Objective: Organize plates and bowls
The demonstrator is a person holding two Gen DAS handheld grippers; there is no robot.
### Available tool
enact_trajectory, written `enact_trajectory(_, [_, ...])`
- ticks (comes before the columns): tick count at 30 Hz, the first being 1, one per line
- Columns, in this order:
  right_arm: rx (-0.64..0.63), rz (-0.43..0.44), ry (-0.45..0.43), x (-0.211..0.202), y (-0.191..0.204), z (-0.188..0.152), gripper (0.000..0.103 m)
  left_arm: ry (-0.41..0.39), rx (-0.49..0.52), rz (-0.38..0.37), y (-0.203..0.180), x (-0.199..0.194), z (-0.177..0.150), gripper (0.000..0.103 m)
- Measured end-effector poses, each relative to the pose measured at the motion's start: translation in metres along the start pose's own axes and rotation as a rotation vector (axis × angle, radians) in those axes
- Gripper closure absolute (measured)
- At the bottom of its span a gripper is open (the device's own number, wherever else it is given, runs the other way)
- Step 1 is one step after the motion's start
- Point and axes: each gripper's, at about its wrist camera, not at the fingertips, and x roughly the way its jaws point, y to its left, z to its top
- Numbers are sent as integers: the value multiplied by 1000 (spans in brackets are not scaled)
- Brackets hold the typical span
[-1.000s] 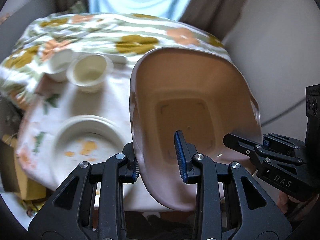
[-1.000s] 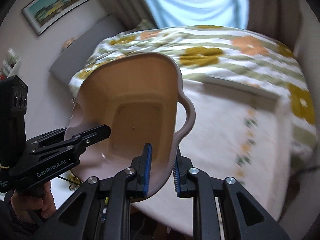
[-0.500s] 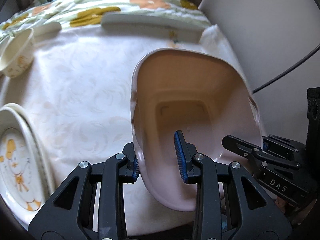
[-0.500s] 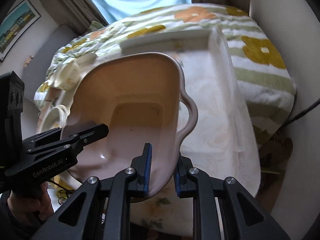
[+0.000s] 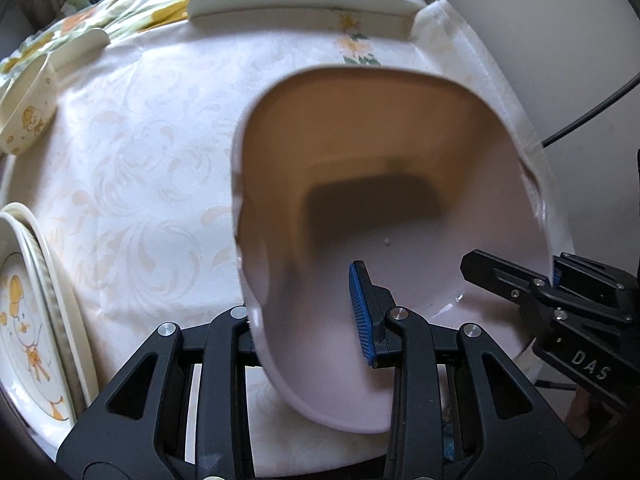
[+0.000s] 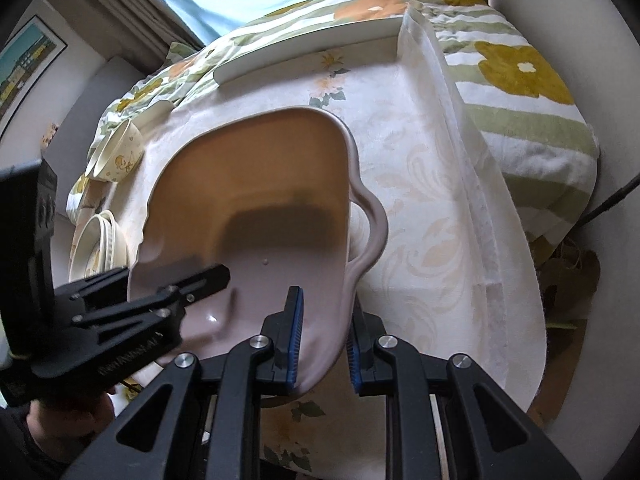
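Observation:
A large pale pink baking dish (image 5: 384, 184) with wavy handles is held by both grippers, low over the white patterned cloth (image 5: 132, 168). My left gripper (image 5: 308, 320) is shut on its near left rim. My right gripper (image 6: 324, 340) is shut on its near right rim, next to the handle; the dish (image 6: 256, 200) fills that view. A stack of cream plates with a duck print (image 5: 28, 320) lies at the left edge. A small cream bowl with a duck print (image 5: 28, 116) sits at the far left, also in the right wrist view (image 6: 120, 152).
A long white plate (image 5: 304, 4) lies at the far side of the cloth, another (image 5: 80, 48) to its left. A floral bedspread (image 6: 520, 72) lies beyond. A wall and a black cable (image 5: 592, 112) are at the right.
Both grippers have carried the dish forward and down toward the right part of the cloth. The cloth looms larger and the plate stack has slid to the left edge.

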Motion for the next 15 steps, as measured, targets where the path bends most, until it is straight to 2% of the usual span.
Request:
enact_trajectory(1, [23,11,-2,1,-3,0,85,-2,4,6,0,1,2,75])
enact_trajectory(2, [45,19,-8,1,-6,-1,79,-5,11,10,-1,1,3,75])
enact_trajectory(3, [75,30,-16,2,-10,-1,65,-5,18,12,-2,2,2,75])
enact_trajectory(5, [129,61,-30,2,-17,-2,52,-5,31,18,-5,3,3,72])
enact_trajectory(7, [187,103,-32,3,-24,-3,52,-3,35,11,-6,4,4,68])
enact_trajectory(9, [228,131,-39,3,-30,-4,52,-2,36,12,-6,3,4,56])
enact_trajectory(10, [237,139,-40,2,-31,-5,52,-3,36,18,-6,4,4,37])
enact_trajectory(11, [242,142,-42,2,-32,-5,52,-11,35,26,-6,3,4,23])
enact_trajectory(15, [225,115,-62,-7,-29,-6,52,-30,32,30,-5,-2,4,23])
